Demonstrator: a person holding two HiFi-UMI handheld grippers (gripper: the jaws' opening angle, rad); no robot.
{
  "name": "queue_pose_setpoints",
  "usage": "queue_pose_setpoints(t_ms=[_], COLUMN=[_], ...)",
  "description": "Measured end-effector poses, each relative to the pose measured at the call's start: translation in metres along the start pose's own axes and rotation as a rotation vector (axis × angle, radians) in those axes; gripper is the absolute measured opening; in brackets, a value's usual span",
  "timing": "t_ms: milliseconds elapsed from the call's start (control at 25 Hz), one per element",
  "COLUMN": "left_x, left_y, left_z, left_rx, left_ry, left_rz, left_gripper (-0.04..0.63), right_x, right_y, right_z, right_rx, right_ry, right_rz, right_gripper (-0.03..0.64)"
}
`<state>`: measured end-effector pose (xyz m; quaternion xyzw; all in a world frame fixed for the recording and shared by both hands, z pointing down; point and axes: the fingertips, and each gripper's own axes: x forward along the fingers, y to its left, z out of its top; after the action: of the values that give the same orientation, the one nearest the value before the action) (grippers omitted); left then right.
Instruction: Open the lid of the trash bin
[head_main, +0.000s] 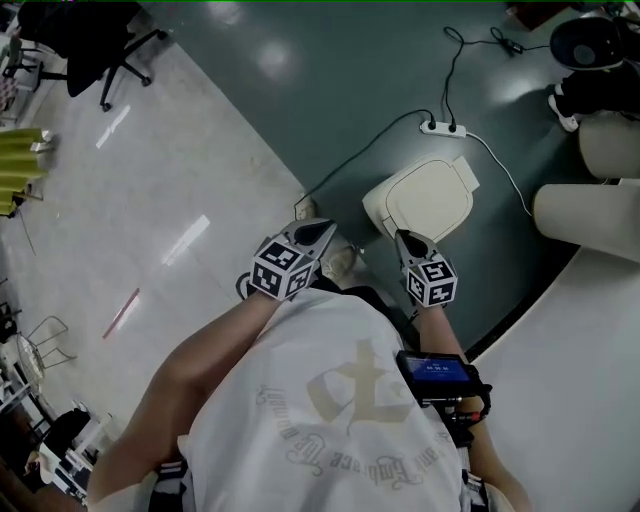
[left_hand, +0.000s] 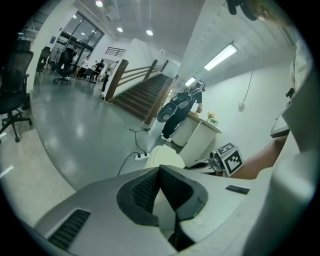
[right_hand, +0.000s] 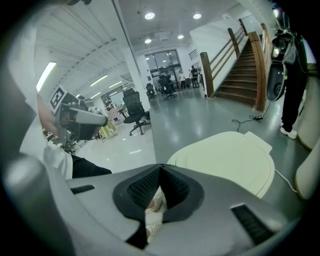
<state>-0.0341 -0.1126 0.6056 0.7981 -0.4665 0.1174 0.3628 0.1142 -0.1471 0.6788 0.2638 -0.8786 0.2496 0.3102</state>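
The trash bin (head_main: 425, 200) is cream-coloured with a rounded lid lying flat and closed; it stands on the dark floor just ahead of me. It also shows in the left gripper view as the bin (left_hand: 165, 157) and fills the right gripper view as the bin lid (right_hand: 235, 155). My left gripper (head_main: 322, 230) hovers left of the bin, jaws pressed together and empty, as seen at the left gripper (left_hand: 160, 169). My right gripper (head_main: 403, 240) sits at the bin's near edge, above it, jaws also together with nothing between them, as the right gripper (right_hand: 161, 167) shows.
A white power strip (head_main: 442, 128) with cables lies behind the bin. A curved white counter (head_main: 590, 210) stands to the right, with a black-and-white machine (head_main: 590, 45) beyond it. An office chair (head_main: 90, 40) is far left. Stairs (left_hand: 140, 97) rise in the background.
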Motion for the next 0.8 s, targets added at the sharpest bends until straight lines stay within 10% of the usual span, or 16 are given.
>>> queue_pose_setpoints(t_ms=[800], left_x=[-0.009], left_y=[0.018], left_z=[-0.017], left_rx=[-0.054], left_ry=[0.009], left_rz=[0.034], left_gripper=[0.012], right_x=[0.043], right_y=[-0.015], right_z=[-0.049], right_rx=[-0.27], right_ry=[0.379], right_rz=[-0.127], right_gripper=[0.005])
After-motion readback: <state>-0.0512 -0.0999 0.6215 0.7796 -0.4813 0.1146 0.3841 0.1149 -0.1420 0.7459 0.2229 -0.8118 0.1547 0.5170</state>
